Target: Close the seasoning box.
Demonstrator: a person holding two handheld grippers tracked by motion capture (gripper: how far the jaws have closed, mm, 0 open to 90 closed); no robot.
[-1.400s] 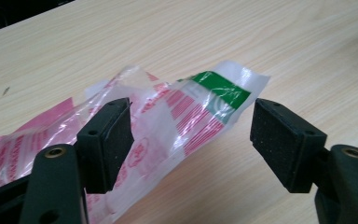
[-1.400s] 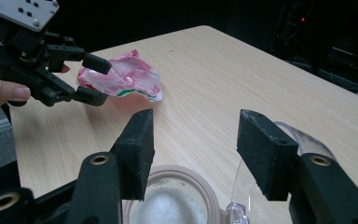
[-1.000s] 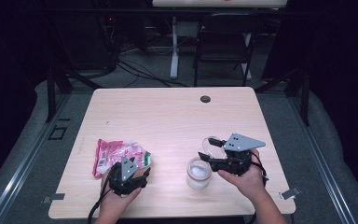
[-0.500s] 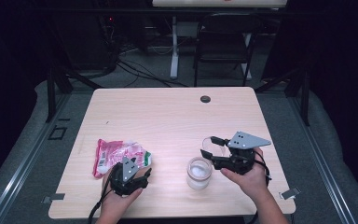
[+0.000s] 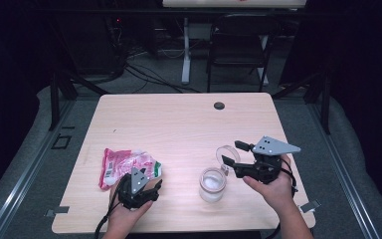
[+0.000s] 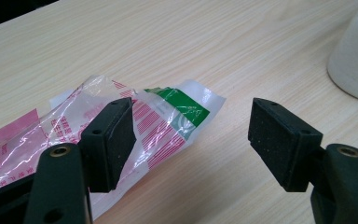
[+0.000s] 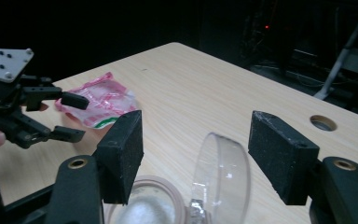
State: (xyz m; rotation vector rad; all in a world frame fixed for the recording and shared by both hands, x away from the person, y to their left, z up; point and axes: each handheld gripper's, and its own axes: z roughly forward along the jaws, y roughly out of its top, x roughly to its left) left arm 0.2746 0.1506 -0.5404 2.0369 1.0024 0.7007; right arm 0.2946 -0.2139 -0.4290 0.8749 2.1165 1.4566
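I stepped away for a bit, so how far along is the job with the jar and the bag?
Done: the jar stands with its lid flipped open, white contents inside. In hand: the open left gripper sits at the corner of the pink bag, not gripping it. The right gripper is open beside the lid. Left: picking up the bag, probably to pour.

Over the last second the right claw (image 5: 231, 153) has drifted slightly right and away from the jar (image 5: 213, 183), its jaws wide apart around the raised clear lid (image 5: 227, 155). The left claw (image 5: 151, 184) has slid a little toward the near edge of the tabletop (image 5: 189, 119), drawing back from the bag (image 5: 124, 164) with its jaws spread.
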